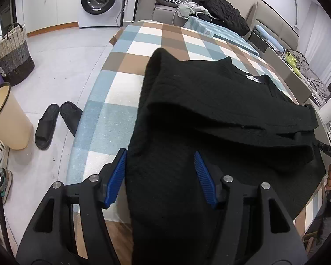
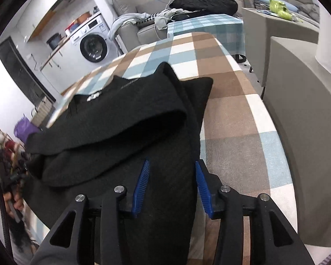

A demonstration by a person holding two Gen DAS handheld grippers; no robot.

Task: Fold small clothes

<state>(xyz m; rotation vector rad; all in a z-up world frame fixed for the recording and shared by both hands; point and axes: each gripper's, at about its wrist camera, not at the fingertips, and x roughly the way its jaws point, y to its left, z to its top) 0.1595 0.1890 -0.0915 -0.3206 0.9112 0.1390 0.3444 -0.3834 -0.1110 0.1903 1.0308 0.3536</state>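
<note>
Black garment (image 1: 209,114) lies on the checked worktop (image 1: 121,84), part folded over itself, its near end hanging past the near edge. Left tongs (image 1: 160,176) spread, cloth between the blue pads, no pinch. Right tongs (image 2: 171,183) likewise spread over cloth. Slippers (image 1: 55,121), bin (image 1: 6,119) and basket (image 1: 11,53) stand on the floor off the worktop's left edge. Garment's lower end is cut off by the frame.
</note>
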